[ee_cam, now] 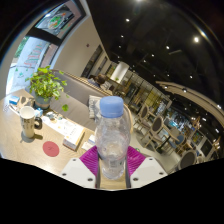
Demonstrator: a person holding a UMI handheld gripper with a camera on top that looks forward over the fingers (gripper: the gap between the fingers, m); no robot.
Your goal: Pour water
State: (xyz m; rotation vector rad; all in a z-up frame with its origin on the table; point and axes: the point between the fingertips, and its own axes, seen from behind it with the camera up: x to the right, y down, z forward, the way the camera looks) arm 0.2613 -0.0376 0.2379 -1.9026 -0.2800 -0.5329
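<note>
On the left, a cup (29, 122) is waiting on the table (55, 135) near a plant (46, 83), likely to receive water. The gripper (112, 163) is clamping the bottle (112, 140) upright between both fingers, keeping it from spilling.

bottle (112, 140): clear plastic, smooth and glossy, with light glinting off its ribbed sides
bottle cap (112, 105): pale blue plastic, matt
pads (90, 158): magenta, soft-looking rubbery faces with a dull finish, pressed against the bottle's sides where the jaws close on it
finger bodies (78, 172): white hard plastic, smooth
tabletop (40, 160): light wood-look surface, smooth, faint sheen
coaster (51, 149): red, flat and matt
potted plant (46, 82): leafy green, slightly glossy leaves
cup (28, 124): grey, shiny, looks like metal or glass; cannot tell which
ceiling (160, 40): dark, matt
</note>
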